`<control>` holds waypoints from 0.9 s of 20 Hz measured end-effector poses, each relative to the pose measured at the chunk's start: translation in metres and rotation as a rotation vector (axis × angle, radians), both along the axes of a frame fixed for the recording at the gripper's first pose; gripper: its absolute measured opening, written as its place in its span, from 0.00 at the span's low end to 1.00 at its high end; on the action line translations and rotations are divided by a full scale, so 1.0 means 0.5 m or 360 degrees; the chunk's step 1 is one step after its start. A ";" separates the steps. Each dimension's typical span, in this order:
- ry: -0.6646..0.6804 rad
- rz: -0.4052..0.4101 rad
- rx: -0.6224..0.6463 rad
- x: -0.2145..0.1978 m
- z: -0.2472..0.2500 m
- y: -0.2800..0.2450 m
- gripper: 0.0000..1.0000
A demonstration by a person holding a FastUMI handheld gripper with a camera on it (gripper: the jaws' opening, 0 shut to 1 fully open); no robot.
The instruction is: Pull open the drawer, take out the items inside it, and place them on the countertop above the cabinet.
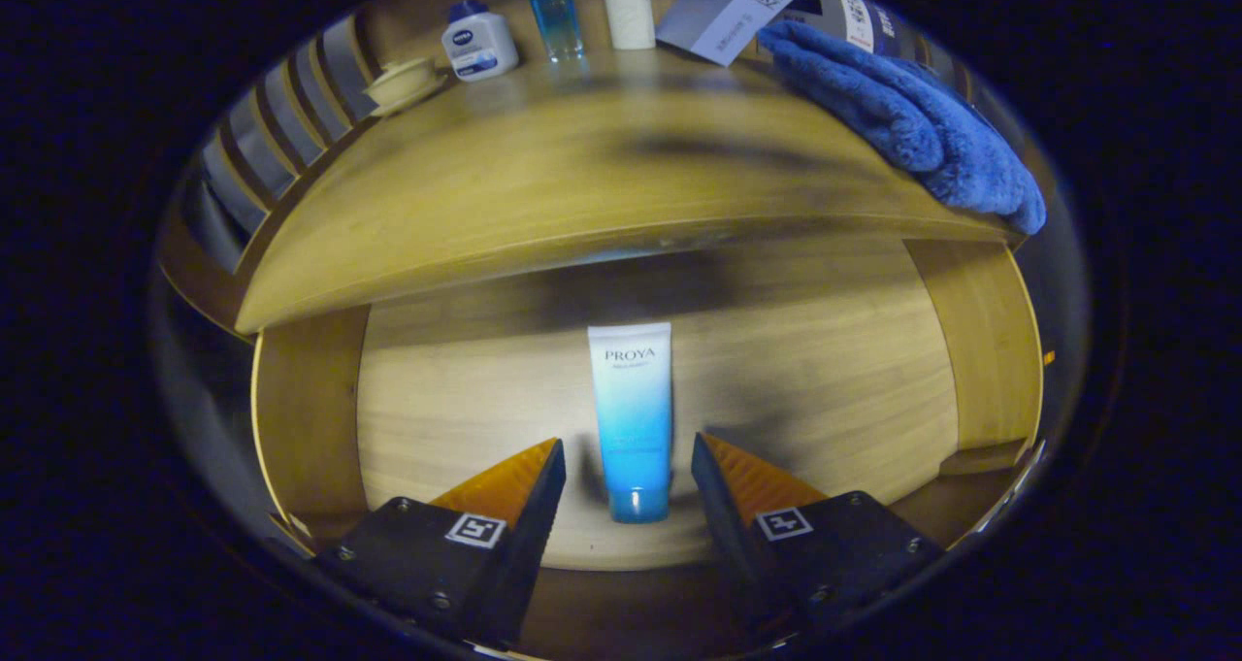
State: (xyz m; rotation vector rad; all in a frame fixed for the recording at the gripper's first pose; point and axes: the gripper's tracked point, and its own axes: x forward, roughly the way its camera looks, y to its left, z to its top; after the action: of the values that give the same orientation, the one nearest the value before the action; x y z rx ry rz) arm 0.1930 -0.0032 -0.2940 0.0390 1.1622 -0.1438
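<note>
The wooden drawer (310, 418) stands pulled open below the countertop (543, 185). On the drawer's floor lies a white-to-blue tube (632, 418), cap end toward me. My gripper (628, 459) hovers over the drawer, open, with the tube's cap end lying between its fingertips and neither finger touching it. The rest of the tube stretches ahead of the fingers toward the back of the drawer, under the countertop's front edge.
At the back of the countertop stand a white jar with a blue lid (478, 42), a clear blue bottle (555, 16) and a white bottle (629, 6). A small cream dish (403, 81) sits left of them. A blue towel (902, 117) drapes over the right side, with a printed card (747, 6) behind.
</note>
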 end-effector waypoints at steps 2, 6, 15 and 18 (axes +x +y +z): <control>0.0026 0.0037 -0.0094 0.002 -0.004 -0.013 0.73; -0.0075 0.0117 -0.0137 0.004 0.018 -0.011 0.39; -0.0381 0.0059 0.0090 -0.022 0.118 -0.012 0.30; -0.0478 0.0056 0.0193 -0.051 0.162 0.002 0.30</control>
State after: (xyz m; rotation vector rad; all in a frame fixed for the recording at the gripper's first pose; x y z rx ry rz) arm 0.1675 -0.0023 -0.2130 0.1423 0.8698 -0.0341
